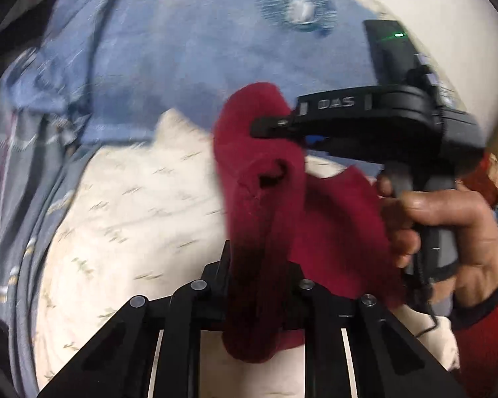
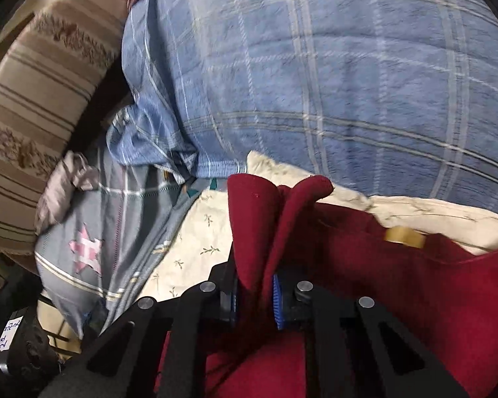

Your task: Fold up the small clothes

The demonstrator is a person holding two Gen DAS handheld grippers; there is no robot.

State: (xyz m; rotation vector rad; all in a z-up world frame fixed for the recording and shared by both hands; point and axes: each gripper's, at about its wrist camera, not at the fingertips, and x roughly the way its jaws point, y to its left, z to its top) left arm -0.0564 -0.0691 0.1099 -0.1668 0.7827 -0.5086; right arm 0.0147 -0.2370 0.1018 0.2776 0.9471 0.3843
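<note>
Both tools are clamped on one red cloth (image 1: 265, 199): left tool (image 1: 259, 285), right tool (image 2: 255, 295). Soft, light and limp; edges are best pinched.

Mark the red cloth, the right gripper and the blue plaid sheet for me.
red cloth (image 1: 269, 199): left wrist view, hanging middle fold.
right gripper (image 1: 265, 126): left wrist view, finger ends on the cloth.
blue plaid sheet (image 2: 348, 83): right wrist view, central checked area.

dark red fleece garment (image 1: 265, 179) hangs bunched, lifted above the cream sheet (image 1: 123, 205).
</note>
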